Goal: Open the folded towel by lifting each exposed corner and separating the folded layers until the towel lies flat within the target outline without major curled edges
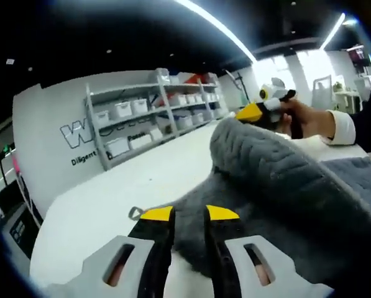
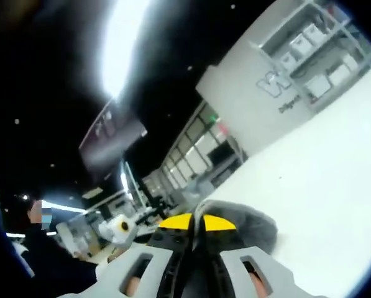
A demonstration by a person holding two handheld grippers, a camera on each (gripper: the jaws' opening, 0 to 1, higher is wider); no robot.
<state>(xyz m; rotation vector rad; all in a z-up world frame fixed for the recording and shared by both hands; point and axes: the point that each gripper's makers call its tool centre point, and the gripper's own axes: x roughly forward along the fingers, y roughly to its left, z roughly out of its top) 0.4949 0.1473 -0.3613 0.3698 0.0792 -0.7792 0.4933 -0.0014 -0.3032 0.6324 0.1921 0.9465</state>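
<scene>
The grey towel [image 1: 278, 180] lies on the white table [image 1: 104, 198], with one thick fold raised towards the upper right. My left gripper [image 1: 189, 214] is at the towel's near edge, its yellow-tipped jaws shut on the cloth. In the left gripper view my right gripper [image 1: 255, 112], held by a hand [image 1: 309, 118], pinches the top of the raised fold. In the right gripper view my right gripper [image 2: 197, 222] is shut on a bunched corner of the towel [image 2: 253, 226], held up off the table [image 2: 322, 186].
Grey shelves [image 1: 154, 118] with white bins stand against the wall beyond the table's far edge, and they also appear in the right gripper view as shelves [image 2: 316, 56]. A small loop tag [image 1: 134, 213] sticks out at the towel's left edge. Bare table lies left of the towel.
</scene>
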